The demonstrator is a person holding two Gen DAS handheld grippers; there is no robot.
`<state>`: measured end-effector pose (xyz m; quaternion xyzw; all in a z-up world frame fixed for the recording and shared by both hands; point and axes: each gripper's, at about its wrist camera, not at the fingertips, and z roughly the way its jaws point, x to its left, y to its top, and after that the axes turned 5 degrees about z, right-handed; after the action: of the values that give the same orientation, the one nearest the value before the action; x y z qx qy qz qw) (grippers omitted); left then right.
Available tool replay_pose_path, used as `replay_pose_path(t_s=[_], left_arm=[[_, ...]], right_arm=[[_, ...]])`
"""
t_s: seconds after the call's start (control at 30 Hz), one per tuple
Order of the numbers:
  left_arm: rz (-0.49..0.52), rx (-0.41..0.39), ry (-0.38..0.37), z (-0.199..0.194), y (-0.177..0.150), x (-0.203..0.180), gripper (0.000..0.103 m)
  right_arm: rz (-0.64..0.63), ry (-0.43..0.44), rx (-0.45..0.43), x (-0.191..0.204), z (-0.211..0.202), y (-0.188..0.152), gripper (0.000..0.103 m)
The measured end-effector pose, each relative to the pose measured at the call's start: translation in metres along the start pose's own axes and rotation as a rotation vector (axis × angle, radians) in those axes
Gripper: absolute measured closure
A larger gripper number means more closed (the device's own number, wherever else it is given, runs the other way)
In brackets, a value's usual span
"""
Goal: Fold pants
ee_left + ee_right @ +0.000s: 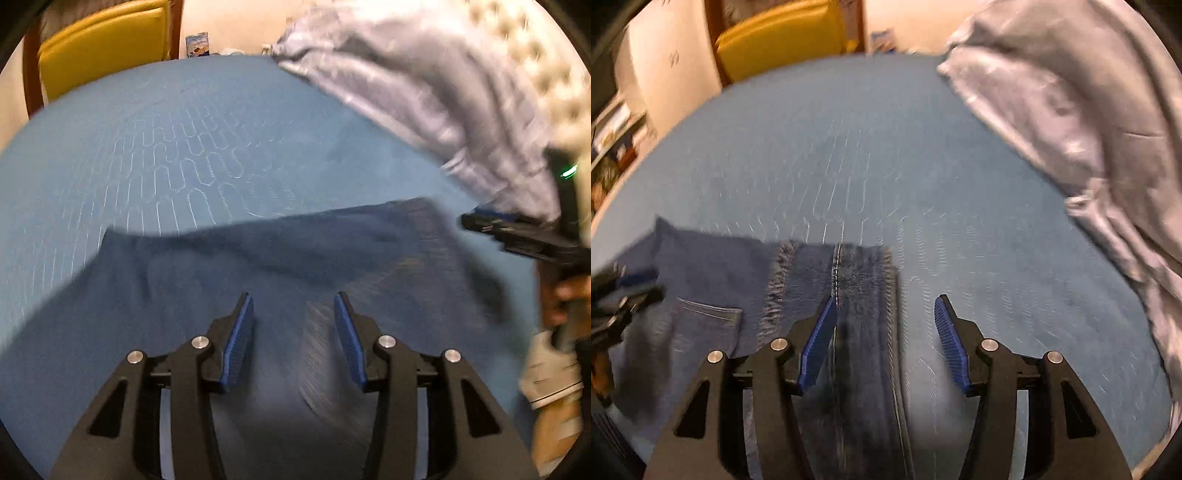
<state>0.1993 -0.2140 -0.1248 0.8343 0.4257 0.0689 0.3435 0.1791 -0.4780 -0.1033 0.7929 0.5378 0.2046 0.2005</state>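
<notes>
With both the left gripper (293, 314) and right gripper (885, 317) spread and empty over the pants (258, 266) lying on the bed (147, 147), we pinch matching edges before folding.

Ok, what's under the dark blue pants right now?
The pants lie flat on the blue quilted bedcover, which shows on all sides. Anything beneath the denim itself is covered.

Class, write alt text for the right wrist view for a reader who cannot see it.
The right gripper hangs open over dark blue pants lying flat on a blue bed cover, nothing between its blue pads. A grey blanket is heaped at right, and a yellow chair stands beyond the bed.
</notes>
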Motion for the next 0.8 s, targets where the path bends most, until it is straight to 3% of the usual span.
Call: replay_pose_path(t_s=[0.17, 0.2, 0.3, 0.37, 0.63, 0.67, 0.73, 0.8], left_arm=[[0.041, -0.075, -0.041, -0.077, -0.095, -0.036, 0.057], [0.04, -0.064, -0.038, -0.083, -0.117, -0.044, 0.057], [0.065, -0.048, 0.013, -0.089, -0.158, -0.064, 0.057], [0.135, -0.053, 0.067, -0.09, -0.164, -0.077, 0.06], [0.325, -0.027, 0.137, -0.064, -0.154, -0.105, 0.062], [0.352, -0.023, 0.136, -0.058, -0.153, -0.109, 0.066], [0.368, -0.012, 0.156, -0.049, -0.15, -0.11, 0.092], [0.349, -0.018, 0.132, -0.051, -0.145, -0.105, 0.098]], right_arm=[[0.193, 0.057, 0.086, -0.015, -0.034, -0.079, 0.052], [0.267, 0.104, 0.127, -0.019, -0.034, -0.1, 0.057], [0.326, 0.166, 0.128, -0.012, -0.035, -0.123, 0.058], [0.351, 0.188, 0.136, -0.005, -0.032, -0.127, 0.058], [0.55, 0.27, 0.131, -0.029, -0.028, -0.138, 0.057], [0.564, 0.283, 0.125, -0.033, -0.03, -0.137, 0.057], [0.593, 0.313, 0.125, -0.038, -0.031, -0.137, 0.056], [0.609, 0.329, 0.125, -0.041, -0.032, -0.135, 0.056]])
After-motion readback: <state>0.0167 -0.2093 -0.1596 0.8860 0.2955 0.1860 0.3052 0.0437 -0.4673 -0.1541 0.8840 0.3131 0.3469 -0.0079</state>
